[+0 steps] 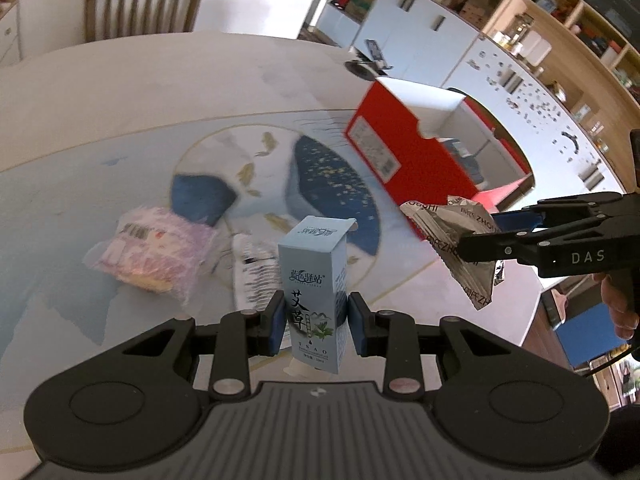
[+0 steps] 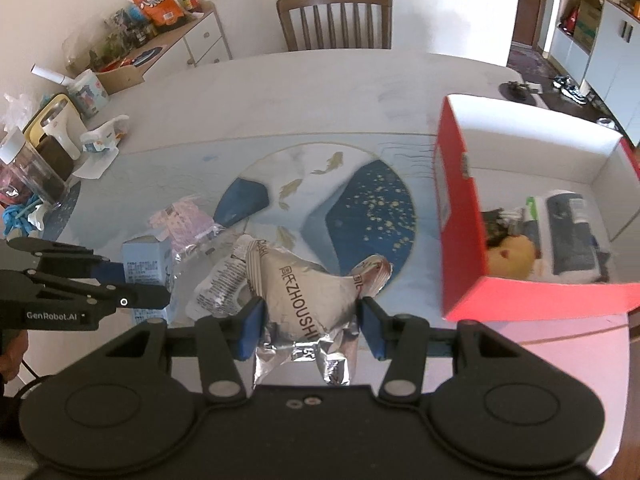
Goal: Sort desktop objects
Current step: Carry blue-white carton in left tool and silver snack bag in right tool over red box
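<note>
My left gripper [image 1: 316, 326] is shut on a small light-blue carton [image 1: 316, 284] with Chinese print and holds it upright above the table. In the right wrist view the same carton [image 2: 146, 268] sits between the left gripper's fingers [image 2: 132, 294]. My right gripper [image 2: 310, 330] is shut on a crumpled silver foil snack bag [image 2: 310, 296], lifted off the table; the bag also shows in the left wrist view [image 1: 456, 236]. The red box [image 2: 460, 216] with a white inside stands open at the right and holds several items.
A pink wrapped packet [image 1: 160, 248] and a clear printed wrapper [image 2: 222, 284] lie on the patterned table mat [image 2: 360, 200]. A wooden chair [image 2: 334, 20] stands at the far side. A jar, cups and clutter [image 2: 52, 152] crowd the table's left end. Shelves [image 1: 560, 40] line the right wall.
</note>
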`<state>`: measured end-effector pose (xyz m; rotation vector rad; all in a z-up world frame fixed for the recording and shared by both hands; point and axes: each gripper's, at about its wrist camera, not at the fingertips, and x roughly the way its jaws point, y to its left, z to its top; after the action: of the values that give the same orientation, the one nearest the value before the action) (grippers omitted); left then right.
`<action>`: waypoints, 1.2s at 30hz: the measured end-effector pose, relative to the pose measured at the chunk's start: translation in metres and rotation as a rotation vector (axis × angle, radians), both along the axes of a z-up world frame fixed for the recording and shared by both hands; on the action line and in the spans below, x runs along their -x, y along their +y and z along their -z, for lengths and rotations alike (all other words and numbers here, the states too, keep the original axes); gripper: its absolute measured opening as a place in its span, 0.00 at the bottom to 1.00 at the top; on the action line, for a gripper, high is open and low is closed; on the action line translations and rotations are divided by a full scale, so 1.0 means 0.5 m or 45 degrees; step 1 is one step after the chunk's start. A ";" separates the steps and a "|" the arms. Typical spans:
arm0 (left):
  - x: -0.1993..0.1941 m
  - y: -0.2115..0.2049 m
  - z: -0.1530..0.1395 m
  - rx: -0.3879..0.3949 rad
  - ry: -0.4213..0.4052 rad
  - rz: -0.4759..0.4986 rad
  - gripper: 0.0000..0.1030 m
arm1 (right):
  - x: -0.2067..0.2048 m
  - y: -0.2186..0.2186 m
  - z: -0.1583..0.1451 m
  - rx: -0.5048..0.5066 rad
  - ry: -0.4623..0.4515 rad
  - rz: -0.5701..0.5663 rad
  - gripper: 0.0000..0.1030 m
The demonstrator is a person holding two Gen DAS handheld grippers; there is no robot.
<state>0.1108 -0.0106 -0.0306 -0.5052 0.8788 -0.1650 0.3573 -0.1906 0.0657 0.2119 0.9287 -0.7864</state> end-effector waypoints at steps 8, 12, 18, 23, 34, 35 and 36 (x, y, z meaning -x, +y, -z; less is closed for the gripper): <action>-0.033 -0.052 -0.034 -0.007 -0.034 0.075 0.30 | 0.060 0.002 -0.037 0.040 -0.018 0.018 0.49; -0.052 -0.076 -0.048 -0.016 -0.048 0.103 0.30 | 0.092 -0.008 -0.052 0.054 -0.026 0.033 0.49; -0.088 -0.120 -0.065 -0.019 -0.063 0.132 0.30 | 0.137 -0.028 -0.074 0.072 -0.041 0.043 0.49; -0.129 -0.160 -0.080 -0.021 -0.081 0.157 0.30 | 0.174 -0.054 -0.097 0.093 -0.052 0.047 0.49; -0.213 -0.247 -0.127 -0.054 -0.117 0.210 0.30 | 0.256 -0.124 -0.151 0.139 -0.068 0.044 0.49; -0.221 -0.254 -0.132 -0.059 -0.121 0.216 0.30 | 0.265 -0.132 -0.157 0.143 -0.071 0.042 0.49; -0.228 -0.260 -0.136 -0.062 -0.123 0.220 0.30 | 0.272 -0.138 -0.162 0.147 -0.075 0.042 0.49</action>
<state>0.2246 -0.1409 0.0374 -0.3723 0.8293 -0.3221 0.2214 -0.2598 0.1468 0.1491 0.8235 -0.8575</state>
